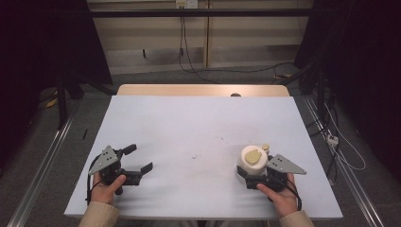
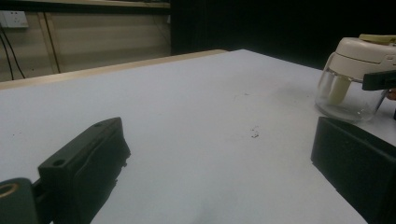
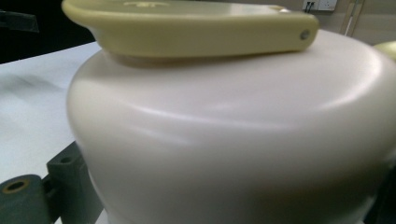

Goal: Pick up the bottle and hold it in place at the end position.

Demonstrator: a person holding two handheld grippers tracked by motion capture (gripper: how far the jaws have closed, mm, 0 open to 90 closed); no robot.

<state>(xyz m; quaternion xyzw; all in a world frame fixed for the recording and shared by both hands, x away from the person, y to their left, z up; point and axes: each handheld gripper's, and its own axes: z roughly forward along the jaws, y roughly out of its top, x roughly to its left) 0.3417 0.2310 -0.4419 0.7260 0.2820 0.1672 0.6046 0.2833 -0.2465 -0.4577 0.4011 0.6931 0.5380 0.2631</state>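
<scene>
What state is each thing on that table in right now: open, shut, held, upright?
Left tool: open, jaws wide apart, nothing between them, held just over the table.
Right tool: around the chopper's body; whether it grips cannot be told.
Chopper: upright on the table, cream lid on, clear bowl below.
Yellow handle: lying flat on the lid.
Table: white top, a few dark specks.

We note a table (image 1: 203,123) with a white top and a wooden far edge. A cream-lidded chopper (image 1: 252,162) with a clear bowl stands on it, front right.
</scene>
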